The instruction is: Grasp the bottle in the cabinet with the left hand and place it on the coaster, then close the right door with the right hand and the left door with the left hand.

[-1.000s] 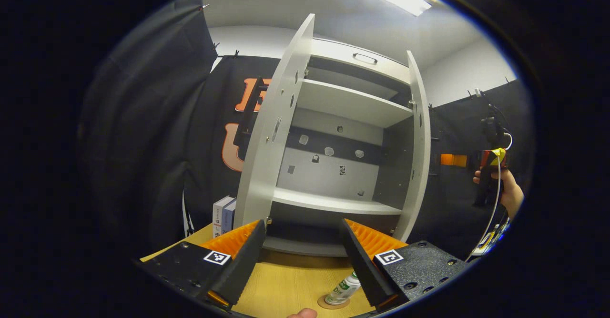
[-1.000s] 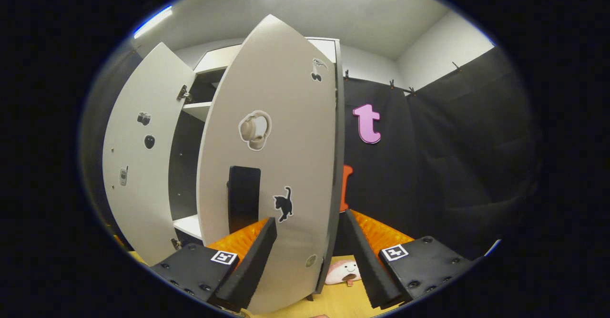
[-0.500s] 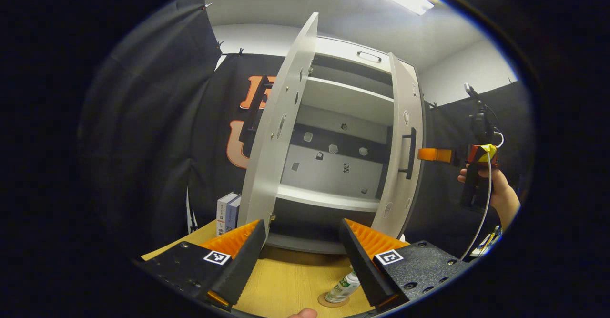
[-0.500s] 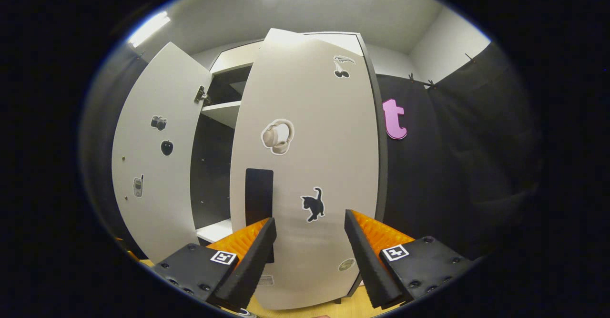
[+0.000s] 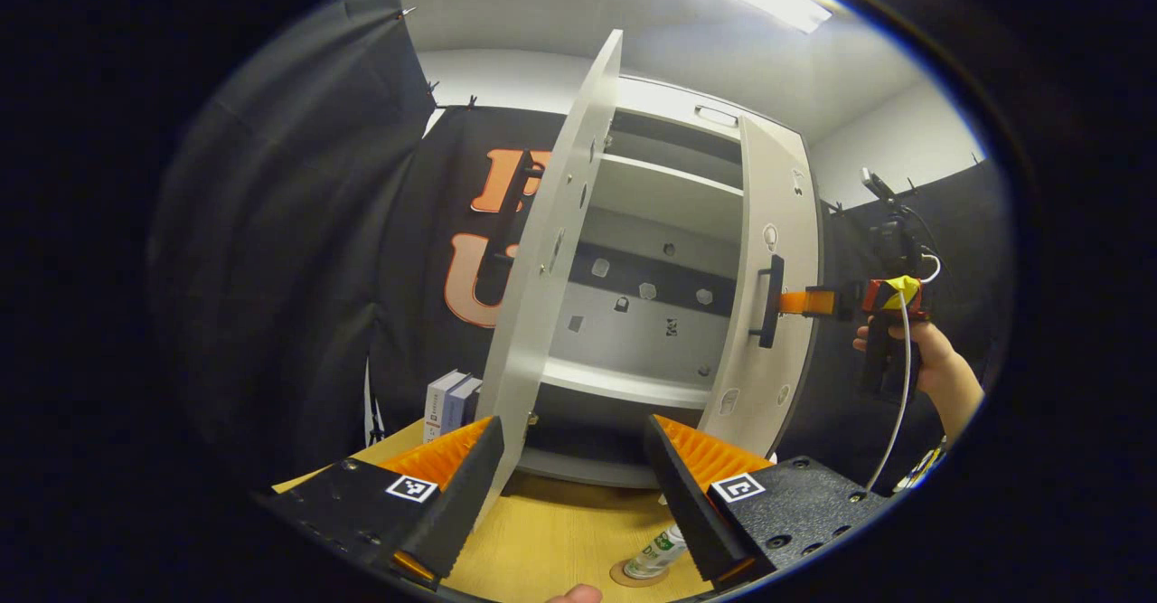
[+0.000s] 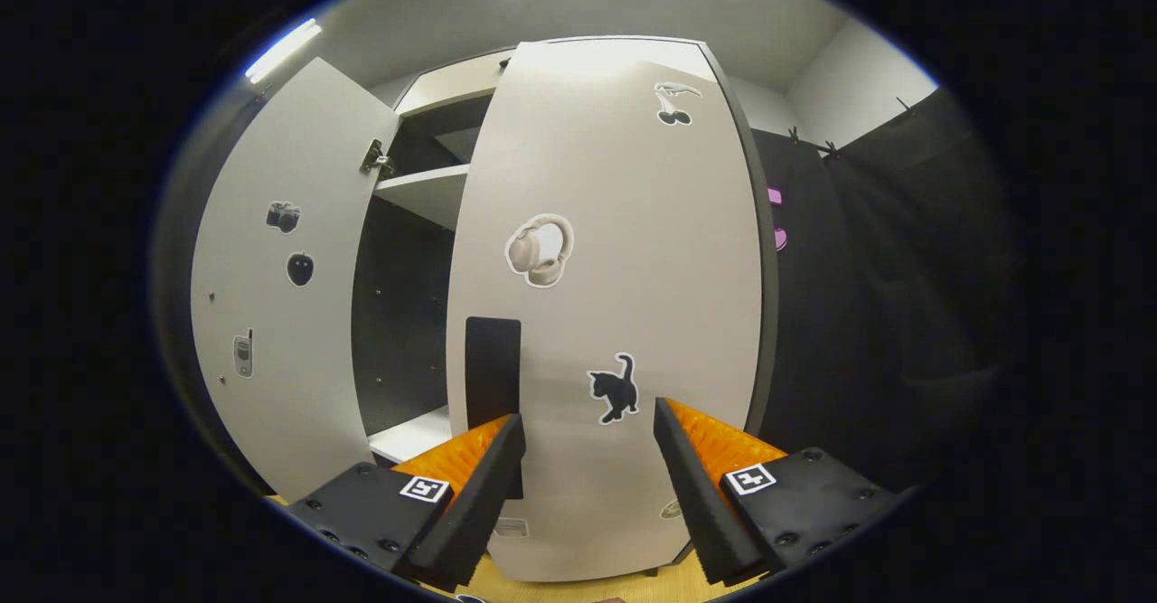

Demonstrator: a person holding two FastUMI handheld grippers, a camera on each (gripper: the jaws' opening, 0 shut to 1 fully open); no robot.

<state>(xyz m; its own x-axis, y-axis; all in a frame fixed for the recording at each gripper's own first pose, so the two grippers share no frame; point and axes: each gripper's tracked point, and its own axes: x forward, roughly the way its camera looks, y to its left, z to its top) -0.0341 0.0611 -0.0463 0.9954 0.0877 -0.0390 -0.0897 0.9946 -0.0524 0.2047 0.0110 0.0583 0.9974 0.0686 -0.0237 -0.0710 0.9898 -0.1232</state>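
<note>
The bottle (image 5: 658, 551), a clear plastic one with a white-and-green label whose print is too small to read, stands on a round tan coaster (image 5: 634, 574) on the wood-grain tabletop (image 5: 560, 540), just under and inside the left gripper's (image 5: 572, 458) right finger. That gripper hangs open and empty, its ribbed fingers (image 5: 456, 454) spread wide.

Ahead of it the pale matte cabinet (image 5: 651, 305) shows flat shelves and a dark back panel. The left door (image 5: 551, 250) stands edge-on and wide open; the right door (image 5: 768, 287) is swung most of the way in.

In the right gripper view, the right gripper (image 6: 583, 458) is open, its fingers against or just off the right door's (image 6: 615, 296) smooth face beside the black bar handle (image 6: 493, 372); contact cannot be told. Stickers there show headphones (image 6: 540, 250), a black cat (image 6: 615, 388) and cherries (image 6: 674, 102).

Two boxes (image 5: 449, 400) stand left of the cabinet.
</note>
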